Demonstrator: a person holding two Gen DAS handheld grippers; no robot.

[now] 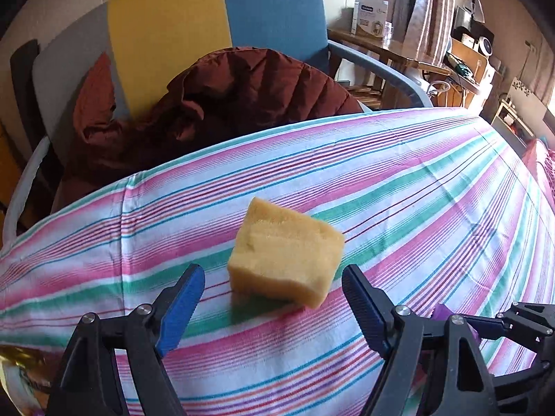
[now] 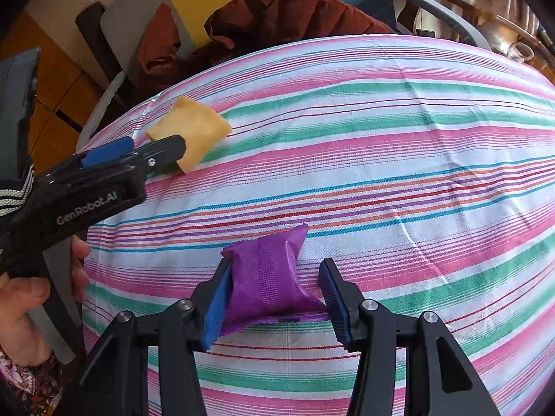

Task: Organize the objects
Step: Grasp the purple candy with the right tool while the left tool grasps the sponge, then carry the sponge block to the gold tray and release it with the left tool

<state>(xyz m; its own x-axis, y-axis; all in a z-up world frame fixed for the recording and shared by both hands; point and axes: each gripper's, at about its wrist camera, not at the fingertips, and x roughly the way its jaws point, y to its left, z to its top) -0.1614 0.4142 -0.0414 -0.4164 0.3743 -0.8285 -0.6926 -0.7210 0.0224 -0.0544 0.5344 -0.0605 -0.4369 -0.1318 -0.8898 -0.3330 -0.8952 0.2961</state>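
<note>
A yellow sponge block (image 1: 286, 256) lies on the striped tablecloth (image 1: 416, 190), just ahead of my left gripper (image 1: 274, 284). Its jaws stand wide open on either side of the sponge's near end, not touching it. The sponge also shows in the right wrist view (image 2: 194, 128), with the left gripper (image 2: 149, 154) beside it. A purple sachet (image 2: 267, 280) lies between the jaws of my right gripper (image 2: 274, 298). The left pad touches the sachet; the right pad stands a little apart from it. The right gripper's body shows in the left wrist view's lower right corner (image 1: 520, 326).
A chair with grey, yellow and blue panels (image 1: 173, 34) stands behind the table's far edge, with a brown-red padded jacket (image 1: 225, 104) on its seat. A wooden shelf with a white box (image 1: 369, 15) is at the back right. A printed packet (image 1: 20, 374) lies at the lower left.
</note>
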